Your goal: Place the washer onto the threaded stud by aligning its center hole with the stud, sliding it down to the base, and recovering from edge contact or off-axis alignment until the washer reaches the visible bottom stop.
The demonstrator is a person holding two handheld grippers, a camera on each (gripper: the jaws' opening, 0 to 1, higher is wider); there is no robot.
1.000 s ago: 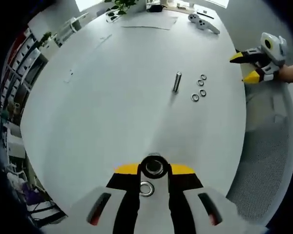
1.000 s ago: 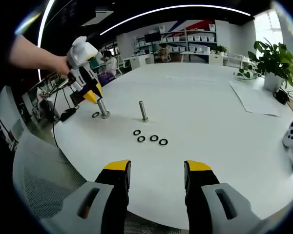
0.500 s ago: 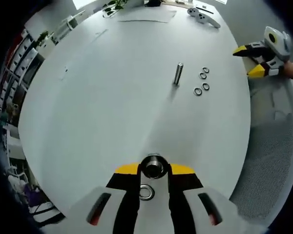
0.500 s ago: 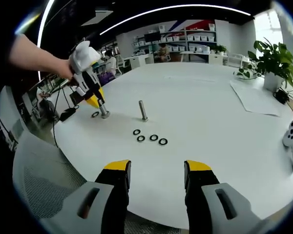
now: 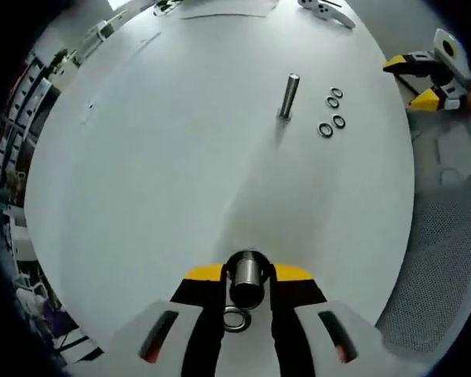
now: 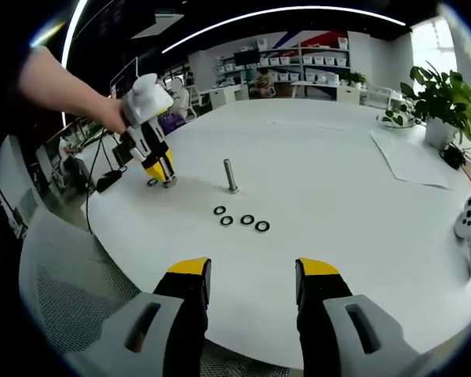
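The left gripper (image 5: 248, 276) clasps a smooth steel threaded stud (image 5: 247, 280), a flat metal ring washer (image 5: 236, 319) lying beside it on the matte white surface (image 5: 180, 157); the right gripper (image 6: 247, 275) gapes wide, empty.

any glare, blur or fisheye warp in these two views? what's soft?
Left gripper view: even light, faint shadow beside the far stud, table edge bowed by the fisheye, near stud between the jaws slightly soft. Right gripper view: ceiling light strip bright and curved, window glare above the plant, washers sharp.
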